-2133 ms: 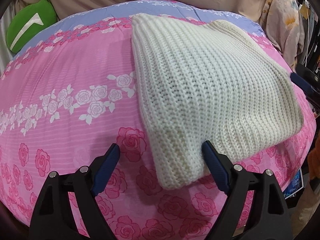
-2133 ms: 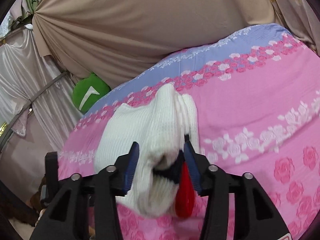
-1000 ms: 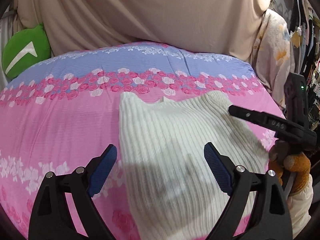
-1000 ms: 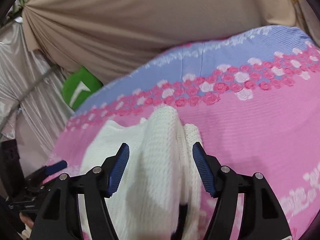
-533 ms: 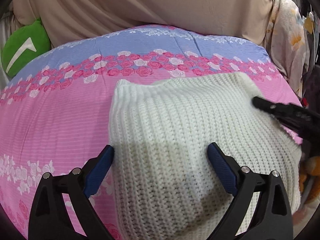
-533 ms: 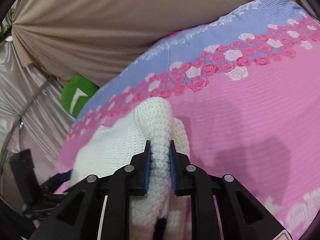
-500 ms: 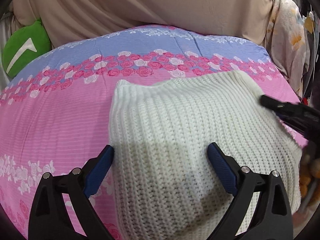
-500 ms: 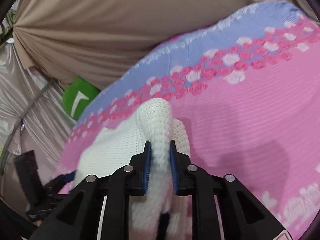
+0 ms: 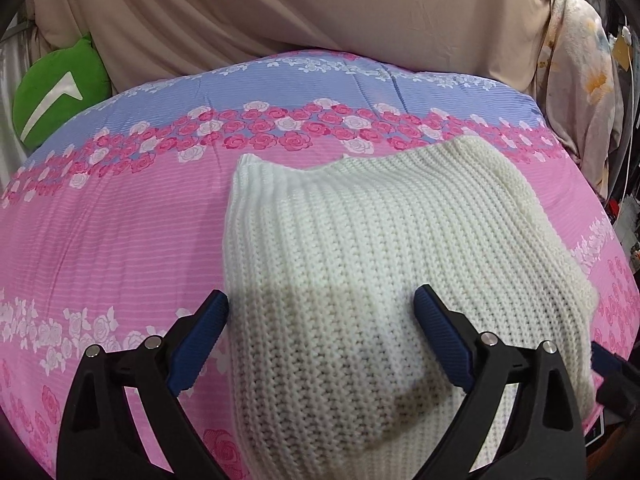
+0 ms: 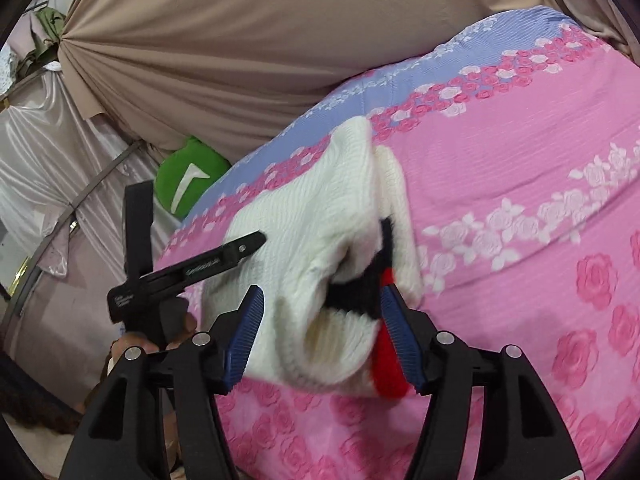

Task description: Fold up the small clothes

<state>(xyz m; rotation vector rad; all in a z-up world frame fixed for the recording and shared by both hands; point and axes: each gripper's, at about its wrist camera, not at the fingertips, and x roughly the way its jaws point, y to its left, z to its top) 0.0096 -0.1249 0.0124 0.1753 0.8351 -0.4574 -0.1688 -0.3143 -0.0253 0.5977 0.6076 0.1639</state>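
Observation:
A folded cream knitted sweater (image 9: 360,264) lies on the pink floral bedspread (image 9: 120,240). It also shows in the right wrist view (image 10: 316,232), where a black and red part (image 10: 384,280) peeks out between its layers. My left gripper (image 9: 320,332) is open, its blue pads on either side of the sweater's near end. My right gripper (image 10: 322,332) is open around the sweater's near edge. The left gripper's black body shows at the left of the right wrist view (image 10: 192,268).
A beige curtain (image 9: 320,12) hangs behind the bed. A green cushion (image 9: 56,92) sits at the far left corner. Floral fabric (image 9: 580,80) and clutter stand at the right edge. The bed's blue band (image 9: 320,80) runs along the back.
My right gripper was shut on the sweater's fold half a second ago and has opened and drawn back. The left gripper stayed open over the sweater, which lies a little lower.

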